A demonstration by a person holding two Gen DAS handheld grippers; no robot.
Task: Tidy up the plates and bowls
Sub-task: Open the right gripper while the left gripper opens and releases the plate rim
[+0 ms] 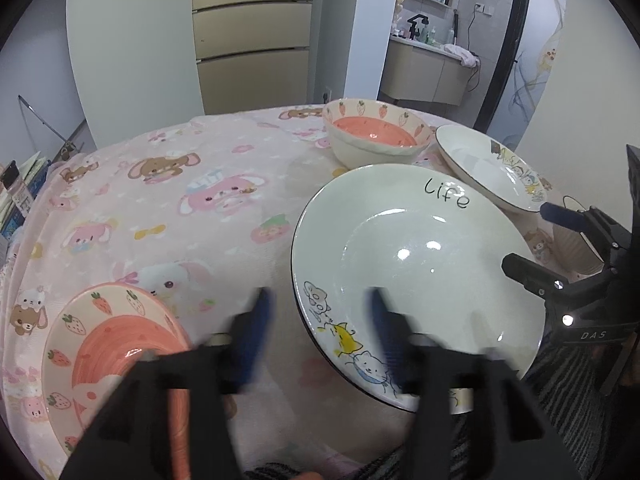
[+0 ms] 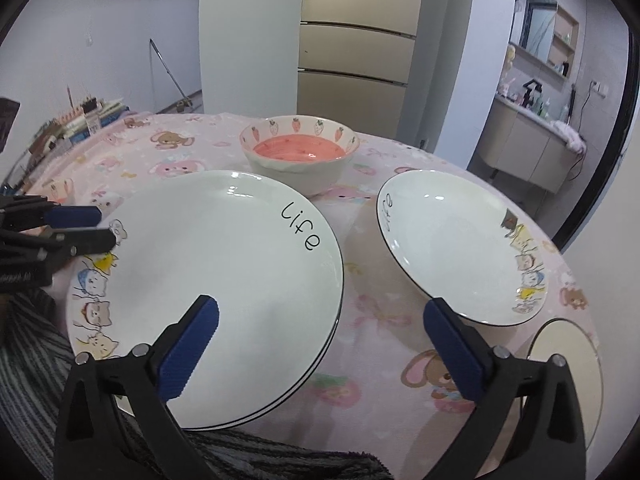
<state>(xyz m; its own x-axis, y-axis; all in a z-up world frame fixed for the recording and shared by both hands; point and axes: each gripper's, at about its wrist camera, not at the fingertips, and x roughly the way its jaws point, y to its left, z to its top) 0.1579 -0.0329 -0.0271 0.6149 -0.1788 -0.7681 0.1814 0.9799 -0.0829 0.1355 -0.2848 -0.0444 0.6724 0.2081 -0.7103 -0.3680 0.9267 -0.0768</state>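
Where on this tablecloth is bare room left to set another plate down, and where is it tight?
Freest: the cloth's left expanse, between the strawberry plate, strawberry bowl and stacked "life" plates. A narrower strip separates that stack from the smaller cat plate. Crowded: bowl against both white plates.

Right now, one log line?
left claw: open | right claw: open | large plate: stacked, released | small plate: apart

Left tongs point(image 1: 316, 332) and right tongs point(image 2: 320, 336) both angled downward, jaws apart, nothing gripped.
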